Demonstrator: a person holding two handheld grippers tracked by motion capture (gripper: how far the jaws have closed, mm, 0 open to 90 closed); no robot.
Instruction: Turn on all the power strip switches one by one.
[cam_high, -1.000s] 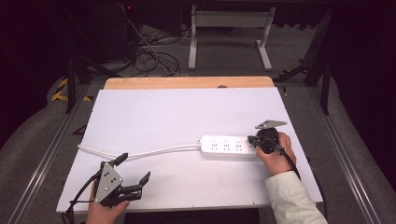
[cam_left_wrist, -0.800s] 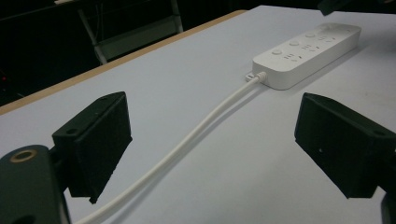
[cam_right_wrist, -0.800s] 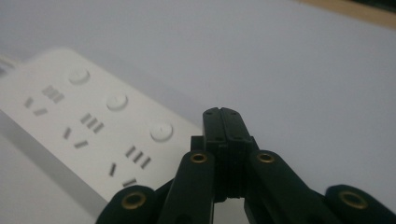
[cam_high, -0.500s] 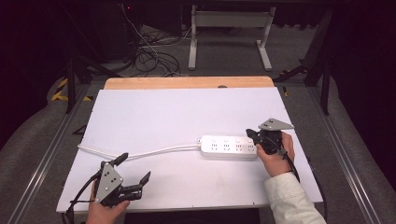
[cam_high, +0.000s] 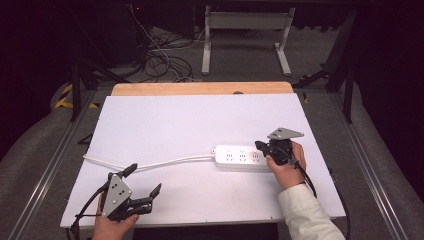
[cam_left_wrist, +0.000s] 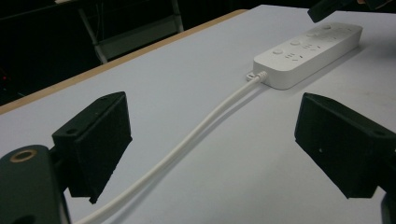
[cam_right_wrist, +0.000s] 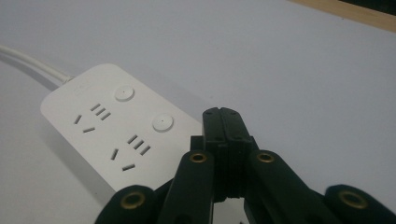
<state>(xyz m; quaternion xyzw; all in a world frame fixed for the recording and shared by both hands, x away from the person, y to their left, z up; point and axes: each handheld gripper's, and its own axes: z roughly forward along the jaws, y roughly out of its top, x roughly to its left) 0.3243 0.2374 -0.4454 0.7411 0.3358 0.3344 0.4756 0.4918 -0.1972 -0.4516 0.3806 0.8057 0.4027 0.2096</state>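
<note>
A white power strip (cam_high: 239, 156) lies on the white table (cam_high: 200, 120), right of the middle, and its white cable (cam_high: 150, 163) trails off to the left. My right gripper (cam_high: 260, 146) is shut with nothing in it, and its tip is over the strip's right end. In the right gripper view the shut jaws (cam_right_wrist: 223, 116) point past the round buttons on the power strip (cam_right_wrist: 116, 135); I cannot tell if they touch it. My left gripper (cam_high: 144, 180) is open near the front left edge. Its view shows the cable (cam_left_wrist: 187, 144) lying on the table between the wide jaws, untouched, with the power strip (cam_left_wrist: 308, 51) beyond.
The table's wooden far edge (cam_high: 200, 88) borders dark floor with tangled cables (cam_high: 160, 60) and a metal stand (cam_high: 245, 45). Metal rails (cam_high: 55, 160) run along both sides of the table. The right gripper's cable (cam_high: 310, 182) hangs by the sleeve.
The right gripper's tip has edged a little left, further over the strip's right end. The left gripper has stayed still.
</note>
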